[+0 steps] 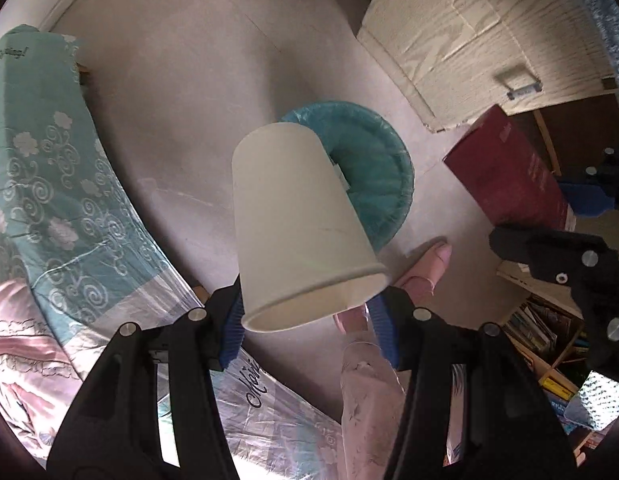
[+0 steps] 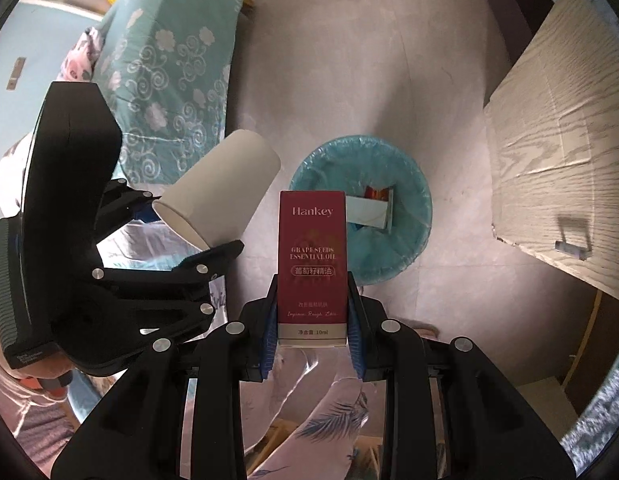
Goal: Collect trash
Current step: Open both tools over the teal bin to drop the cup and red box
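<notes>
Left hand-held gripper (image 1: 313, 320) is clamped on a white paper cup (image 1: 297, 216), its blue ribbed pads (image 1: 233, 332) pressing the rim end from both sides, so the cup points base-first away from the camera with its open mouth toward the lens. Seen from the right wrist view, that same cup (image 2: 221, 192) sticks out tilted from the left hand-held gripper (image 2: 177, 228), up and to the left of the bin. Right hand-held gripper (image 2: 312, 320) is closed on a dark red carton (image 2: 311, 264) printed "Hankey" and "Grape Seeds Essential Oil", held upright between its blue pads (image 2: 355, 332) at the lower half of the box. In the left wrist view this carton (image 1: 509, 172) shows at the right, with part of the right hand-held gripper (image 1: 565, 276) near it. Below both, on the pale floor (image 2: 341, 60), stands a round trash bin (image 2: 413, 200) lined with a teal bag; inside it lies a small white and red packet (image 2: 369, 208). The cup hides part of the bin (image 1: 381, 164) in the left wrist view. A bed with a teal flowered cover (image 2: 169, 60) runs along the left, and a wood-grain cabinet (image 2: 557, 140) with a small handle stands at the right. A pink slipper (image 1: 425, 268) rests on the floor near the bin.
</notes>
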{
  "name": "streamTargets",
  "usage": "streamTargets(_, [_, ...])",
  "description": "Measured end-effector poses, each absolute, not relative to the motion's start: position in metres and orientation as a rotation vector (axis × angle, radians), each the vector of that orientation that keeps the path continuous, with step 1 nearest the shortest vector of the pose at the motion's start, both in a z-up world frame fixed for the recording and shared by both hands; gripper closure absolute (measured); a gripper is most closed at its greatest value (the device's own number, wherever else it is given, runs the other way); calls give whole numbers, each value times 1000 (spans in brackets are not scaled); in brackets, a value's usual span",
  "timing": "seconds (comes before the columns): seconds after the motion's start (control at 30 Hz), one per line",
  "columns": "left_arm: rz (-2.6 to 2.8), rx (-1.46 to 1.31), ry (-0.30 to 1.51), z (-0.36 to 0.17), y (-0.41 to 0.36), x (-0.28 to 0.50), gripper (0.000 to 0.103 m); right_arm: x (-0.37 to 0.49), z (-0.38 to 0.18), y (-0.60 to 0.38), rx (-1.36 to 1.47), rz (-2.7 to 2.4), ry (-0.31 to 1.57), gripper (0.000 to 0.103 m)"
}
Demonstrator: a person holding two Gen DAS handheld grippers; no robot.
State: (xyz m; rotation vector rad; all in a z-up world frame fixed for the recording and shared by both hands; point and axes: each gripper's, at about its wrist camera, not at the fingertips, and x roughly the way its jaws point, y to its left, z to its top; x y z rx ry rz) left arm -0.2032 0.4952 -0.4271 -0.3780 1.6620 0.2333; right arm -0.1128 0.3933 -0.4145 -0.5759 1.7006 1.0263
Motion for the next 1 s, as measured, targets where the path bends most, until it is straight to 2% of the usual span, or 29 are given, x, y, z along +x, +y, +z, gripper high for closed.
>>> streamTargets(0.23, [204,-349,1684,-439,497,-203,38,-102,-422,392,-567,1007,1708,69])
streamTargets(0.27, [206,-347,1685,-440,497,-203,38,-102,-421,392,-568,1010,1710,65])
streamTargets(0.33, [208,-338,1682,-441,496,-201,30,-100,-421,391,-573,1009,1703,54])
streamTargets(0.4, [207,-333,1681,-441,496,-200,26,-98,-420,390,-565,1000,1699,53])
streamTargets(1.0, [203,-326,1681,-436,493,-203,26,-89,-411,379,-555,981,1692,53])
